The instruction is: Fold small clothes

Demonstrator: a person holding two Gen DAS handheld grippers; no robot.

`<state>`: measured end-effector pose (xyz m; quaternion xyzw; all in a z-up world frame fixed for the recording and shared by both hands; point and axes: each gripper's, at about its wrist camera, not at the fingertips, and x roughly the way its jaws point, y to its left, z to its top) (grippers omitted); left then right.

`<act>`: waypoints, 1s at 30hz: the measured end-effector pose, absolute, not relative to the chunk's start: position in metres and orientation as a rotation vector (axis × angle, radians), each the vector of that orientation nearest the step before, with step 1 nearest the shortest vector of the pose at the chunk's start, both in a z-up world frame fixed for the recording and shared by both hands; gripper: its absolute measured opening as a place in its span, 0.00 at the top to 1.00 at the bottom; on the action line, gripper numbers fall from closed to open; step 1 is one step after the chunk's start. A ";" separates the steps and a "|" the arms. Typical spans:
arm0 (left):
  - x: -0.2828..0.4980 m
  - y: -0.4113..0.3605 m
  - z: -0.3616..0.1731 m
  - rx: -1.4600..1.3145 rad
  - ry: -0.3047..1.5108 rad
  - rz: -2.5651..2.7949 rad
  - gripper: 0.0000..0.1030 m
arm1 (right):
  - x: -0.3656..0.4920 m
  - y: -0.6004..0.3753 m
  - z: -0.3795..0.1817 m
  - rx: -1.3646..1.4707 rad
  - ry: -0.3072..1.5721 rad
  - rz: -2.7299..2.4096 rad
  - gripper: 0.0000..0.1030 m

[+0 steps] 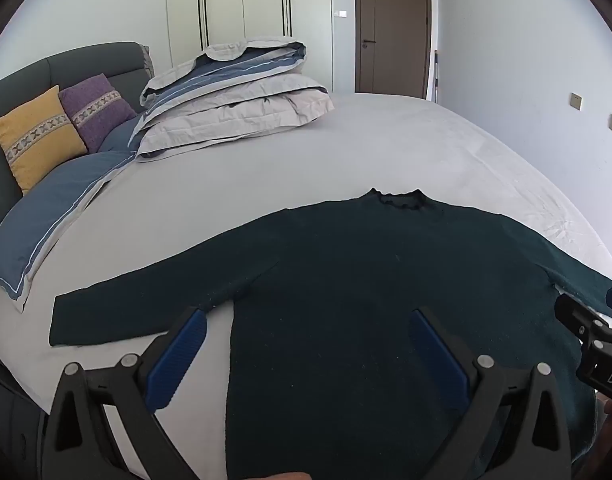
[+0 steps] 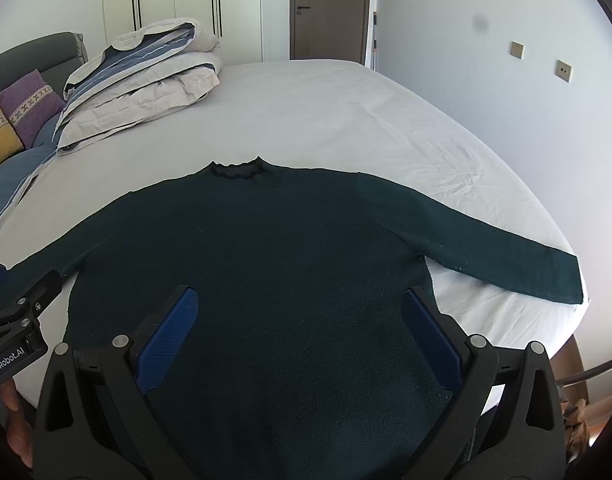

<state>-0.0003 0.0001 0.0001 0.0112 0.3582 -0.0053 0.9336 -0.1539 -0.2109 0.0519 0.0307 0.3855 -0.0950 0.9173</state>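
Bed with pale grey sheet, creased toward right edge. Dark green sweater spread flat, sleeves out, collar away from camera. Folded duvet stacked near headboard; blue pillow, yellow cushion, purple cushion alongside

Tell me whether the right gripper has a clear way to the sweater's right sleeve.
Probably yes: the right gripper hangs open above the sweater, and the right sleeve lies flat on the bed sheet with nothing on it.

left gripper: black frame | blue ribbed fingers | silver screws
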 end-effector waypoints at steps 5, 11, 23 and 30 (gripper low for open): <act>0.000 0.002 0.001 0.024 0.731 -0.005 0.00 | -0.155 -0.212 0.052 0.059 0.792 -0.195 0.00; -0.002 -0.011 -0.005 0.025 0.731 0.002 0.00 | -0.154 -0.207 0.051 0.051 0.797 -0.198 0.00; -0.001 -0.006 -0.007 0.021 0.736 -0.003 0.00 | -0.156 -0.208 0.052 0.046 0.797 -0.197 0.00; -0.003 0.000 -0.009 0.017 0.740 -0.005 0.00 | -0.157 -0.203 0.046 0.041 0.798 -0.195 0.00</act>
